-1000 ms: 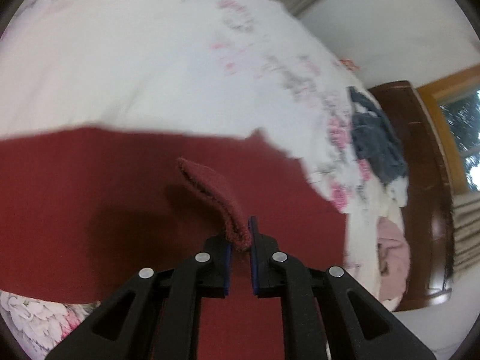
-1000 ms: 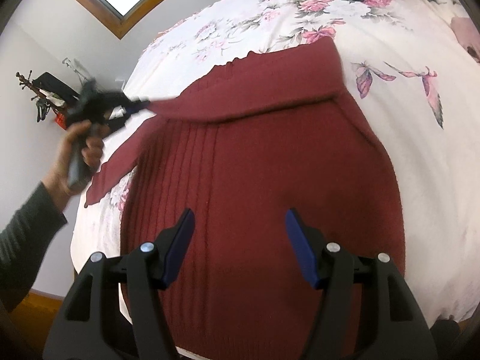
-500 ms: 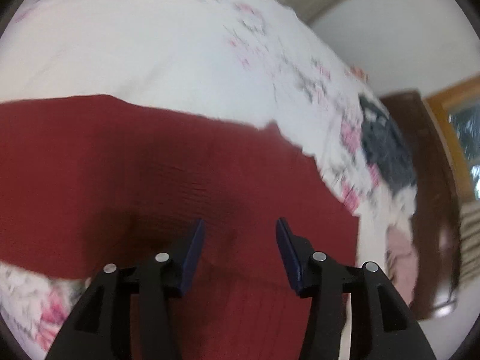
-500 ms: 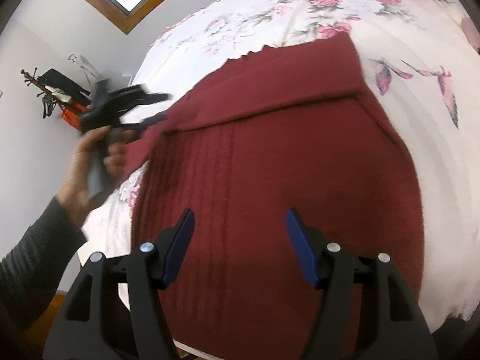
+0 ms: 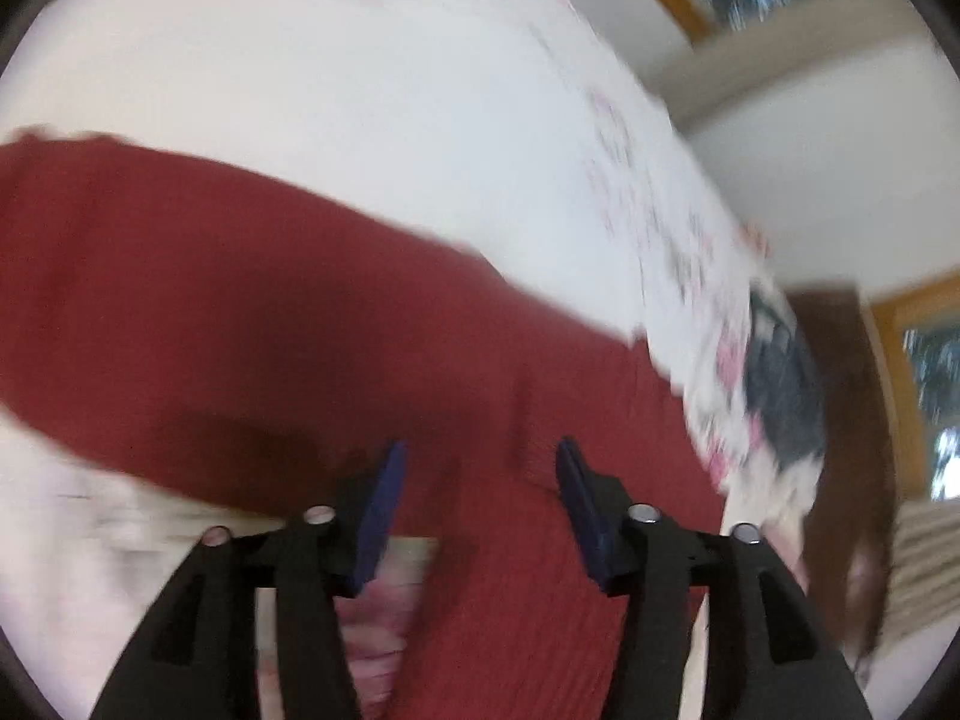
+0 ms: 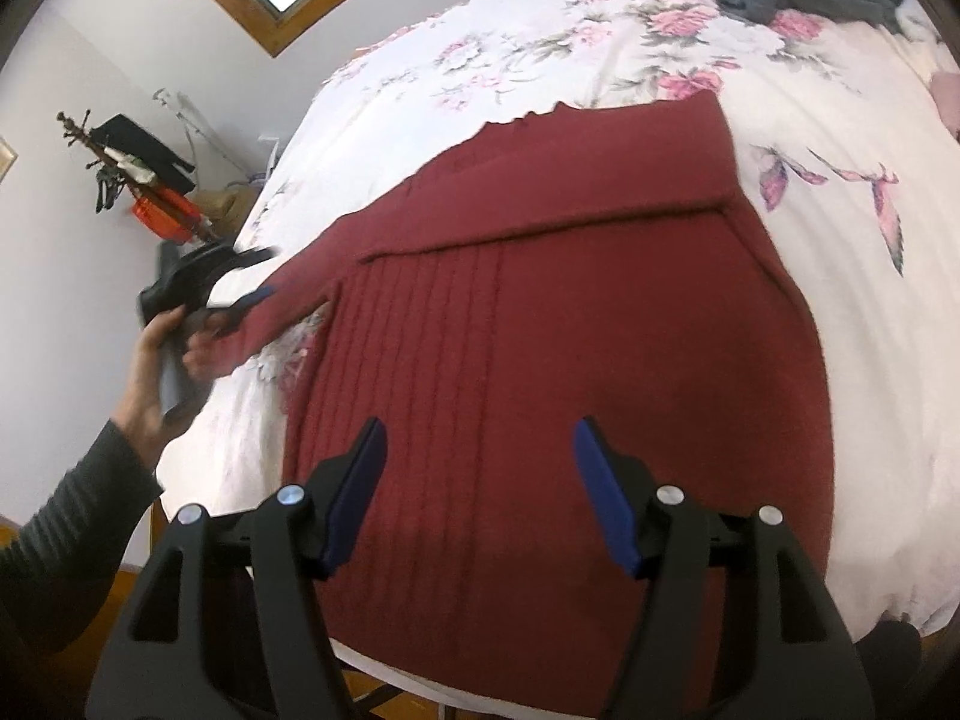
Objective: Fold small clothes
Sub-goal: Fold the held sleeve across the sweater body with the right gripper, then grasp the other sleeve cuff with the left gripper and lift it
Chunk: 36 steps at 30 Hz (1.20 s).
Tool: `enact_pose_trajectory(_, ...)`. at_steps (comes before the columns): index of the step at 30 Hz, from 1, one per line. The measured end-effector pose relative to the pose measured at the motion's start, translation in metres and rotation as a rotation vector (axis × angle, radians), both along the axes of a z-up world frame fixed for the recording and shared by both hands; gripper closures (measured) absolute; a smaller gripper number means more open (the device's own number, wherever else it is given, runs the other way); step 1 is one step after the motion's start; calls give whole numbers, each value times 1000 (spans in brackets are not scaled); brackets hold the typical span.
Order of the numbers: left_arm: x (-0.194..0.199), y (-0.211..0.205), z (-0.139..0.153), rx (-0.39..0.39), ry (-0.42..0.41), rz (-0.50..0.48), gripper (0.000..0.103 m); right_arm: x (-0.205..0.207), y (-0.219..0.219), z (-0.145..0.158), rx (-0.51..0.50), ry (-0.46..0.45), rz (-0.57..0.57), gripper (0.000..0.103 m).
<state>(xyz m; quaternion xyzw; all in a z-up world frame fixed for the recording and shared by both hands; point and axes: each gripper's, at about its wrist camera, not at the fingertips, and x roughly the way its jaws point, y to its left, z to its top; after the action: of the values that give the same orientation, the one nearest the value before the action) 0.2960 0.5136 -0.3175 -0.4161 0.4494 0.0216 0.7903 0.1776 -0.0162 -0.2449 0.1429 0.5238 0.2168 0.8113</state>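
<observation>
Floral bedspread (image 6: 600,54) carries a maroon sweater (image 6: 570,360); left gripper (image 5: 477,462) and right gripper (image 6: 474,444) hover released.

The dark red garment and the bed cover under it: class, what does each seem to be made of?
The dark red garment looks like soft, matte knitted yarn, perhaps wool or acrylic: raised vertical ribs run down it. The bed cover looks like smooth woven cloth, probably cotton, with a printed floral pattern.

Both grippers are wide open: the right gripper (image 6: 477,468) above the red sweater (image 6: 600,312), the left gripper (image 5: 477,480) at its edge
</observation>
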Motion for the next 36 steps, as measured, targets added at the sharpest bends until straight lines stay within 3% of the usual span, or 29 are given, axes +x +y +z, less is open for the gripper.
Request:
enact_pose_trajectory(4, -67, 91, 4, -9, -14, 213, 41, -5, 24, 8, -6, -11, 49, 38)
enact_pose_trajectory(8, -139, 178, -10, -96, -32, 478, 41, -11, 50, 15, -14, -19, 87, 36)
enact_pose_trajectory(11, -162, 208, -29, -189, -51, 579, 41, -14, 68, 17, -30, -15, 118, 36)
enact_pose_trajectory(15, -156, 224, -54, -248, -37, 606, 41, -20, 87, 23, -54, -27, 143, 36)
enact_pose_trajectory(22, -140, 257, -69, -230, -10, 615, 46, -27, 105, 31, -92, -32, 155, 36)
enact_pose_trajectory(23, -138, 260, -67, -215, 6, 617, 63, -27, 106, 30, -95, -30, 156, 36)
enact_pose_trajectory(24, -135, 263, -67, -201, 33, 613, 97, -28, 108, 30, -98, -27, 157, 36)
enact_pose_trajectory(26, -135, 265, -65, -195, 55, 609, 95, -30, 111, 30, -102, -24, 159, 36)
enact_pose_trajectory(30, -130, 260, -36, -158, -26, 595, 96, -33, 115, 33, -94, -29, 166, 36)
enact_pose_trajectory(36, -104, 240, 47, -79, -196, 500, 96, -38, 109, 43, -71, -48, 164, 36)
